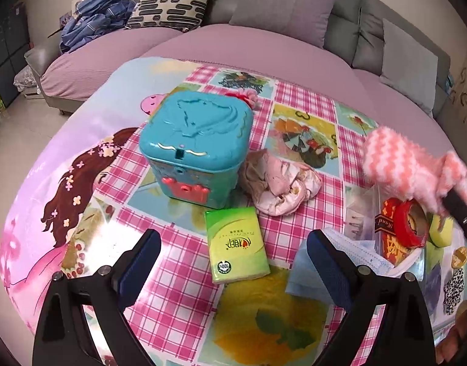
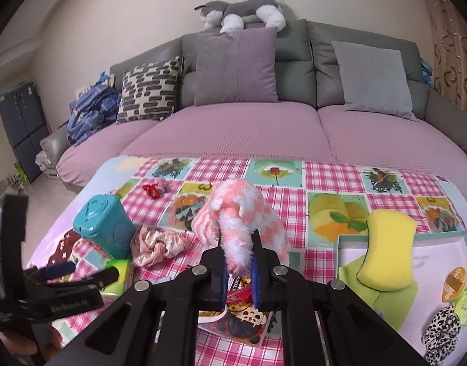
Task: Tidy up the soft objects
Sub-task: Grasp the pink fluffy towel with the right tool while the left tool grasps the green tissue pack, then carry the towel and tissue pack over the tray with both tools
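Observation:
My right gripper (image 2: 238, 260) is shut on a fluffy pink-and-white striped sock (image 2: 238, 213), which hangs lifted over the table; the same sock (image 1: 407, 164) shows at the right of the left wrist view. My left gripper (image 1: 233, 250) stands open above a green tissue pack (image 1: 235, 244), apart from it. A crumpled pale pink cloth (image 1: 279, 180) lies beside a teal lidded box (image 1: 197, 143). A blue face mask (image 1: 355, 253) lies by the left gripper's right finger. A yellow sponge (image 2: 386, 253) and a leopard-print scrunchie (image 2: 442, 329) lie at the right.
The table wears a pink checked cloth (image 2: 331, 180). A red tape roll (image 1: 411, 225) sits on printed packets under the sock. A red and pink hair tie (image 2: 154, 187) lies at the far side. Behind stands a sofa (image 2: 233, 134) with cushions and a plush toy (image 2: 242, 12).

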Available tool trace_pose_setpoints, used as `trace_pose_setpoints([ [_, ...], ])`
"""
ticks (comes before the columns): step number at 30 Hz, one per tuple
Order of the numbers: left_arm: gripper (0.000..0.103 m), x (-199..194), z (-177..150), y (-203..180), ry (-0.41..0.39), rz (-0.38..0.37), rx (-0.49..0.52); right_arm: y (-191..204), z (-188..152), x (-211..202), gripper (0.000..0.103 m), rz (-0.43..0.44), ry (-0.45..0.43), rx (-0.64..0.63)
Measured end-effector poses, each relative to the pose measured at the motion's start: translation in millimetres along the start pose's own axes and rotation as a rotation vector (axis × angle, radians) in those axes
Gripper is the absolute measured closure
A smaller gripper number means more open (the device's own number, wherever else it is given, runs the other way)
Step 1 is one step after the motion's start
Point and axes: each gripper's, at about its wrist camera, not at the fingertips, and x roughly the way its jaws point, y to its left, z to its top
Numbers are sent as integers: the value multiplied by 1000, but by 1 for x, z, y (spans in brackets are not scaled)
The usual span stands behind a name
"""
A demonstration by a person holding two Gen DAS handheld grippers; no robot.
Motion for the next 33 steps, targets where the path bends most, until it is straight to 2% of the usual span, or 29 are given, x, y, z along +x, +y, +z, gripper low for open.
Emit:
trace_pose_setpoints([
  [11,6,27,-5,-4,66,25,6,-32,9,-33,91,-52,-109,85],
  [19,9,39,-8,3,87,33,-27,-67,6,-41,91,-102,-114,171],
  [22,21,41,-8,4,90,34,-26,-75,3,-40,91,-108,-104,195],
  [24,24,43,-7,4,94,21,-32,-79,1,-41,91,-111,-101,202],
  [27,51,48,-7,3,105,21,-30,-82,0,-41,91,-112,-99,211],
  [28,55,48,-8,4,105,18,-34,-83,-1,-41,91,-113,-98,213],
  [33,55,43,-6,8,77,1,-52,-86,-3,-41,91,-113,-89,223],
])
